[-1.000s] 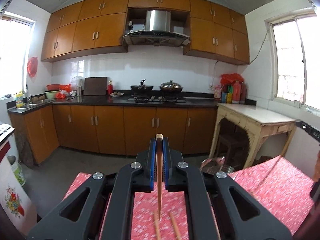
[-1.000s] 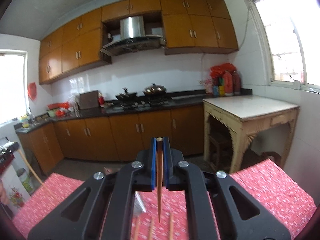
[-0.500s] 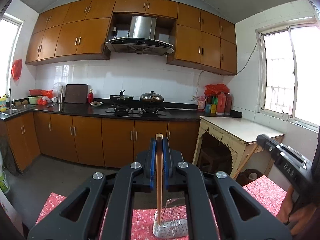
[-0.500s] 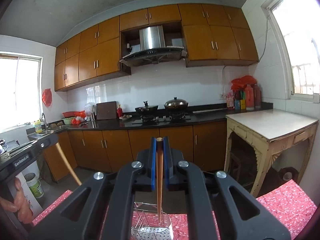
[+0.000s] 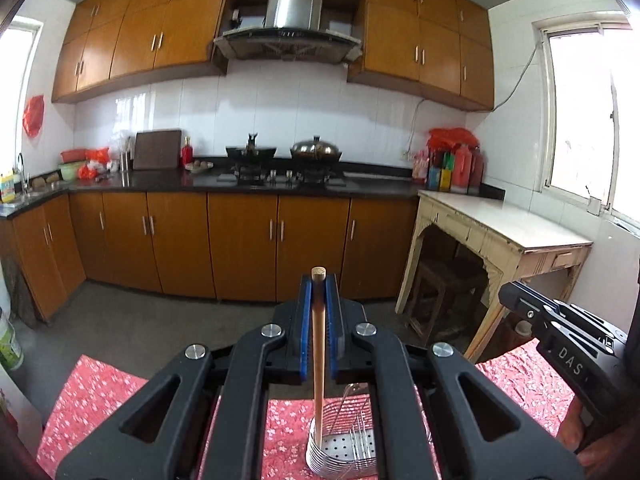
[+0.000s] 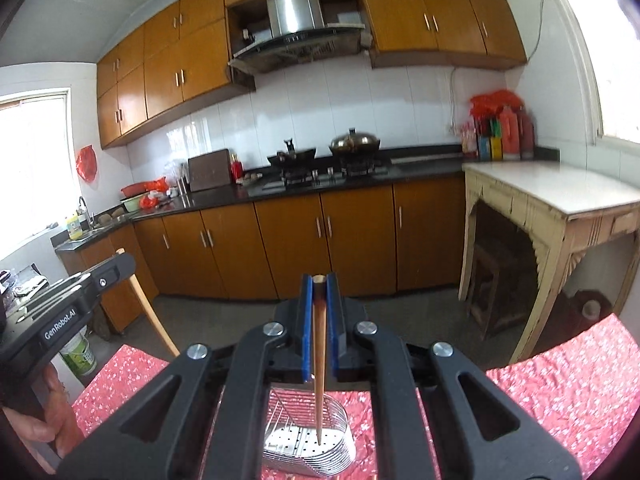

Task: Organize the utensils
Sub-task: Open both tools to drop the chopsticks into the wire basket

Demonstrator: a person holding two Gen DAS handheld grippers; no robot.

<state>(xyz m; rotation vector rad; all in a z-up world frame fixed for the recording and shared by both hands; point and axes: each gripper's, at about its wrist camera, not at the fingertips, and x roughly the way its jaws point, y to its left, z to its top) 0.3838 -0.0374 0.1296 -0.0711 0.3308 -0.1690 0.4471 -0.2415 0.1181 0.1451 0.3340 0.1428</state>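
1. wooden chopstick [image 5: 319,344] is pinched upright between the blue pads of the left tongs [image 5: 319,280], blunt end poking just above the fingertips, thin end reaching down into the wire utensil basket [image 5: 344,446] directly below.
2. a second chopstick [image 6: 319,360] is clamped the same way in the right tongs [image 6: 319,280], its tip hanging just over the perforated floor of the same basket [image 6: 308,440]; whether it touches i cannot tell.
3. both tongs are closed tight on their sticks, each gripping near the thick upper end.
4. the basket stands on the desk, which wears a red flowered cloth [image 5: 100,392], beneath and slightly ahead of both tongs. the right tongs show at the right edge of the left view, so the two are near but apart.
5. handling, as i judge it: each stick is light, stiff and smooth, so it can swivel or slip between flat pads. holding at the thick end keeps the point free to drop in, but lets the tip swing.
6. the basket looks light too; a sideways knock from a stick could tip or slide it on the cloth.
7. the step in hand appears to be lowering, then releasing straight down.
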